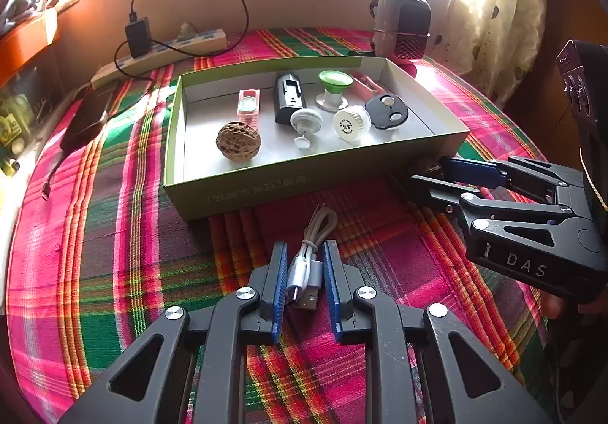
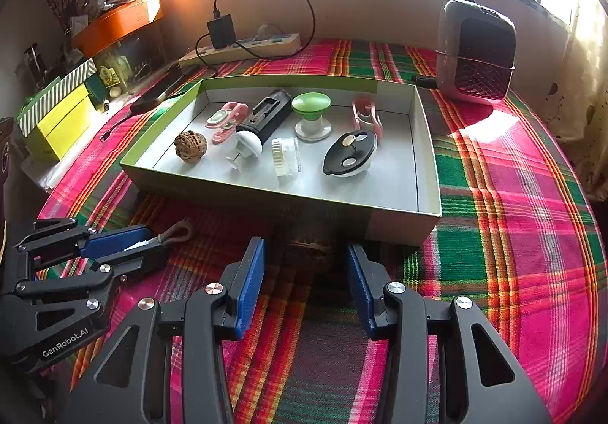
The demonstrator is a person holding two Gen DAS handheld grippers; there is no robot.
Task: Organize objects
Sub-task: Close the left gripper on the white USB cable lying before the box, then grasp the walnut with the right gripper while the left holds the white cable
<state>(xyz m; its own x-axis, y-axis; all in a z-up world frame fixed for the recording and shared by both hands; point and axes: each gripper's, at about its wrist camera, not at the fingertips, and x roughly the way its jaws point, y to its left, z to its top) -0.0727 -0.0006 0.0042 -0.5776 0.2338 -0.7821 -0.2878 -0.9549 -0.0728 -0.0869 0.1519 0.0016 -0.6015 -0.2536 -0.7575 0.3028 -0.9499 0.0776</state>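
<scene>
My left gripper is shut on a bundled white USB cable, just above the plaid cloth in front of the box. In the right wrist view the cable's loop sticks out past the left gripper. A shallow green-edged cardboard box holds a walnut, a black holder, a green-topped knob, a black round lid and small pink and white pieces. My right gripper stands open by the box's front wall. A second walnut lies in shadow at its fingertips, with gaps to both pads.
A small heater stands behind the box on the right. A power strip with a black charger runs along the back wall. A dark flat device lies left of the box. Yellow and striped boxes sit at the far left.
</scene>
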